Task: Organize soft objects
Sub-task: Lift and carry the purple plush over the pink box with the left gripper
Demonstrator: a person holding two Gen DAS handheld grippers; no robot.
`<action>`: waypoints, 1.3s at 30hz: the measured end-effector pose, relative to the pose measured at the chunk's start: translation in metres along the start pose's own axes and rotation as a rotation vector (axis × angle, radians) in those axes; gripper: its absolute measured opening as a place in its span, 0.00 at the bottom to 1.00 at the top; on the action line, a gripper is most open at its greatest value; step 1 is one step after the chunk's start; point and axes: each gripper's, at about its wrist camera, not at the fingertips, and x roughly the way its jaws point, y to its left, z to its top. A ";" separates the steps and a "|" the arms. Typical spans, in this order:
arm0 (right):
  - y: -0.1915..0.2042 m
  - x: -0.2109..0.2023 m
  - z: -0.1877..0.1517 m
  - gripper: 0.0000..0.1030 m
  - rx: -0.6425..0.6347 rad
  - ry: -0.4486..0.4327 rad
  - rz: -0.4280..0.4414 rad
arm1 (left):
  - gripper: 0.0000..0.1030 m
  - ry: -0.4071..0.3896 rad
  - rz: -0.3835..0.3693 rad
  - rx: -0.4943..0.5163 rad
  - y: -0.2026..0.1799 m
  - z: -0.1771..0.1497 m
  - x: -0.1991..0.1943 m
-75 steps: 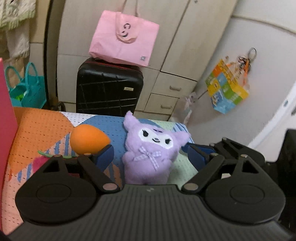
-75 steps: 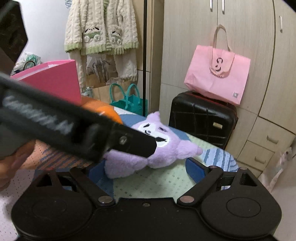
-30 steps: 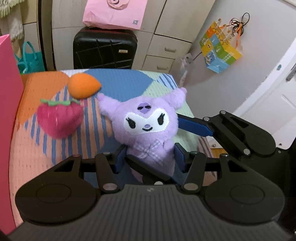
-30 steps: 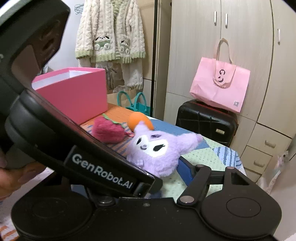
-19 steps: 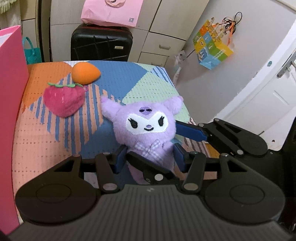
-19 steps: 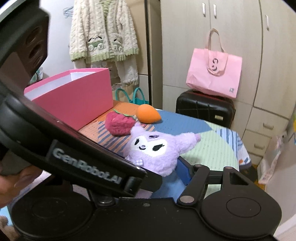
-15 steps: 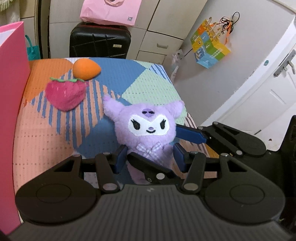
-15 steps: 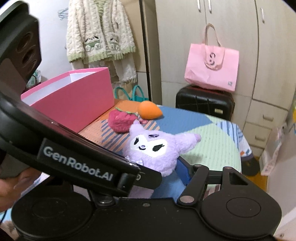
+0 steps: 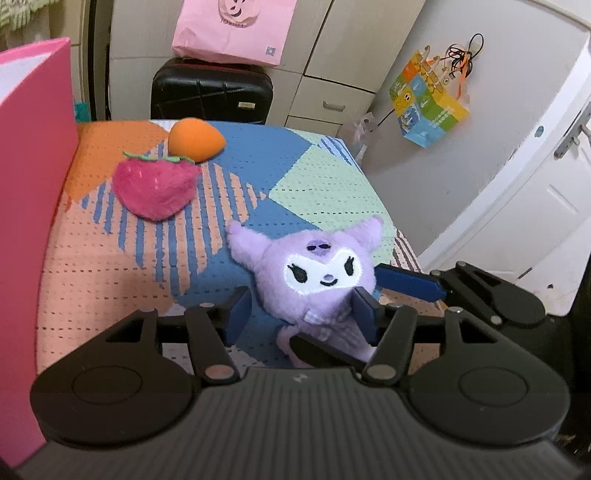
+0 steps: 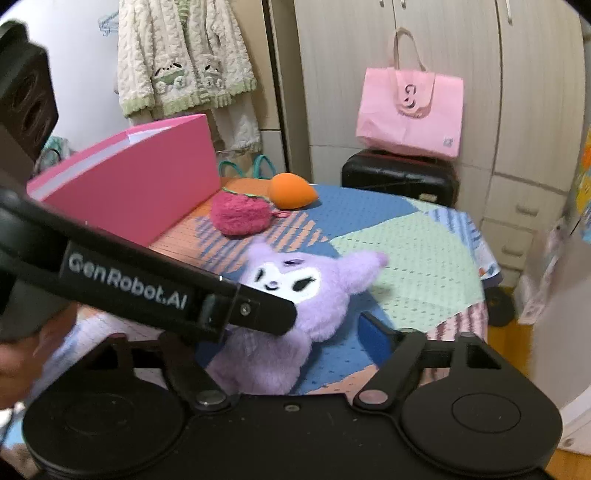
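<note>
A purple plush doll (image 9: pixel 321 273) with a white face is held above the patterned table cover (image 9: pixel 110 258). My left gripper (image 9: pixel 301 312) is shut on its body below the head. My right gripper (image 10: pixel 306 350) is open around the same doll (image 10: pixel 295 295) from the right side; its left finger is hidden behind the left gripper's arm (image 10: pixel 147 280). A pink strawberry plush (image 9: pixel 155 186) and an orange plush (image 9: pixel 195 139) lie at the far side of the table. A pink box (image 10: pixel 129 188) stands at the left.
A black suitcase (image 9: pixel 210 92) with a pink bag (image 9: pixel 236 29) on top stands behind the table. Wardrobe drawers (image 9: pixel 332 103) and a white door (image 9: pixel 535 184) are to the right. A colourful bag (image 9: pixel 428 99) hangs on the wall. The table's right edge (image 9: pixel 391 229) is near the doll.
My left gripper closed on the purple doll and lifted it up and back from the table. The right gripper came in beside it. The strawberry and orange plush stayed put.
</note>
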 end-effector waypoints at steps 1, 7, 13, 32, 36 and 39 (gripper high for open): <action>0.001 0.001 -0.002 0.84 -0.007 0.000 -0.009 | 0.60 0.000 -0.005 -0.005 0.001 0.000 0.002; -0.002 -0.002 -0.009 0.59 0.048 0.013 0.030 | 0.54 -0.021 -0.022 -0.014 0.000 -0.004 0.007; -0.003 -0.003 -0.010 0.47 0.107 0.008 0.075 | 0.46 -0.047 0.008 0.047 -0.014 -0.010 0.001; 0.029 -0.049 -0.003 0.43 0.165 0.077 0.154 | 0.47 -0.005 -0.020 0.076 -0.016 -0.035 -0.073; 0.046 -0.058 -0.004 0.43 0.147 0.108 0.165 | 0.46 0.023 -0.042 0.043 -0.007 -0.045 -0.087; 0.058 -0.064 -0.005 0.43 0.145 0.131 0.186 | 0.47 0.025 -0.054 0.026 0.000 -0.055 -0.103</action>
